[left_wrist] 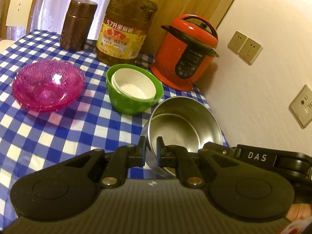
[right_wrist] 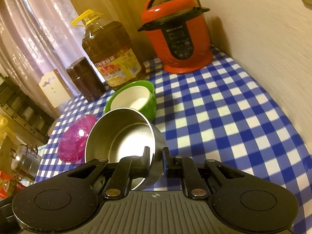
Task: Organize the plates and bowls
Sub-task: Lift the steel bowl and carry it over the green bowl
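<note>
Nearest my lenses, both grippers clamp the rim of the shiny steel bowl (left_wrist: pixel 175 120): my left gripper (left_wrist: pixel 151 148) and right gripper (right_wrist: pixel 156 156) each have one finger inside the wall and one outside, narrowly parted, tilted down toward the checked tablecloth (left_wrist: pixel 58 132). Just beyond the steel bowl sits a glossy green bowl (left_wrist: pixel 132 101) holding white bowls (left_wrist: pixel 134 85), with ribbed translucent pink bowls (left_wrist: pixel 46 85) farther to its left. A red pressure cooker (left_wrist: pixel 185 54) stands behind.

The checked tabletop (left_wrist: pixel 58 132) carries pink bowls (left_wrist: pixel 47 85), a green bowl (left_wrist: pixel 126 102), an oil jug (left_wrist: pixel 124 29), a brown canister (left_wrist: pixel 77 24) and a red cooker (left_wrist: pixel 185 52).
</note>
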`<state>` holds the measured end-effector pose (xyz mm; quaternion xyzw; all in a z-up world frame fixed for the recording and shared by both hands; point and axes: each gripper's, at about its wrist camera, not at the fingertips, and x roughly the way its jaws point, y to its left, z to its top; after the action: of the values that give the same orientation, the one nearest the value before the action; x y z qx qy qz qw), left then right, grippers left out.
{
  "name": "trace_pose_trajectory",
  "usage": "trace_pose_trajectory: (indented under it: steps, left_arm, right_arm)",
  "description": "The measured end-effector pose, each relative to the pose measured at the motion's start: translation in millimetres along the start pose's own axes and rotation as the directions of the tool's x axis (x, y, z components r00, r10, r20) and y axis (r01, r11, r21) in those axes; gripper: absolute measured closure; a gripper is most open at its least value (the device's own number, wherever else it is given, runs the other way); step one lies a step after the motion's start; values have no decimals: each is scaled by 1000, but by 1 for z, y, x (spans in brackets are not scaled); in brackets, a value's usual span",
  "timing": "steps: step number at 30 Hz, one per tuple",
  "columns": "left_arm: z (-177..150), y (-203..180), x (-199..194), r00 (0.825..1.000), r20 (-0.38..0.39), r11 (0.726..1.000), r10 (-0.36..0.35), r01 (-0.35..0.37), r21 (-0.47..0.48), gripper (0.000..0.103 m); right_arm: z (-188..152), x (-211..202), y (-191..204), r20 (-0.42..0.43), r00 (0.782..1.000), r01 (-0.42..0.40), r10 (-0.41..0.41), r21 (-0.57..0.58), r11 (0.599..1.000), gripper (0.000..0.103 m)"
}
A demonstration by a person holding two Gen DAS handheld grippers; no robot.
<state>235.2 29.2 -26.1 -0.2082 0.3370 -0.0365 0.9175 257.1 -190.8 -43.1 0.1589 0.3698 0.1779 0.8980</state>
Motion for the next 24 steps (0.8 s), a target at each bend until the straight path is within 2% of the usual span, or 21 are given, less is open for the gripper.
trace_pose_trajectory:
  steps: [24]
  left_arm:
    - [77,22,59,997,83,1000,1,-1,2,94]
  right_arm:
    - [71,71,18,60,997,-47,48,-21,999,91]
